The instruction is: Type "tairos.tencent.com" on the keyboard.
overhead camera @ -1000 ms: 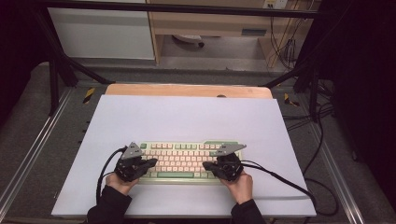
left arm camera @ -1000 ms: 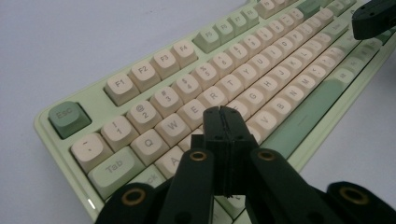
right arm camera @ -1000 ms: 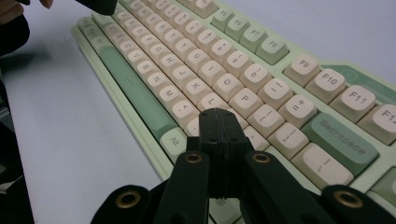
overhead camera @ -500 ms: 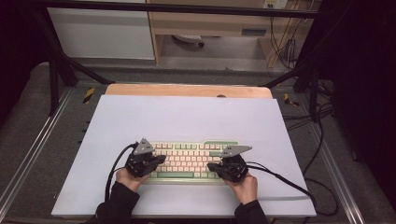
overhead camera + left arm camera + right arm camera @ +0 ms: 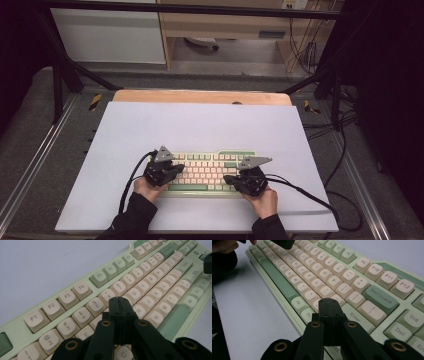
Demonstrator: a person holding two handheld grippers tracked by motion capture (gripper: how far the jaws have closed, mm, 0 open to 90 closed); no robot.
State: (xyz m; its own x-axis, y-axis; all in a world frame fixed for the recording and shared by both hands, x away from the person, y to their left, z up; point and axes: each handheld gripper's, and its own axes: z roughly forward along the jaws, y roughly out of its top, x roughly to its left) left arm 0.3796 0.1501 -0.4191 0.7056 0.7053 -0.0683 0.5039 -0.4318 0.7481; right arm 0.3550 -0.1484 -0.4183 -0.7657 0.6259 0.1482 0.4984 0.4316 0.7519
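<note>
Matt plastic keyboard [image 5: 207, 172], smooth white mat [image 5: 200, 125]

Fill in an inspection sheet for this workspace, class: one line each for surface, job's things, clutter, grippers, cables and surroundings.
Surface: pale sheet on a wooden table, bare away from the keyboard.
Job's things: green and cream keyboard at the near edge, lying flat, long side across the table.
Clutter: nothing seen.
Grippers: left gripper shut, tip over the keyboard's left letter keys; right gripper shut, tip over keys near Enter. Whether either presses a key cannot be told.
Cables: one black cable loops from the left gripper; another trails right off the sheet.
Surroundings: black frame, grey floor, cabinet beyond, hanging wires.
</note>
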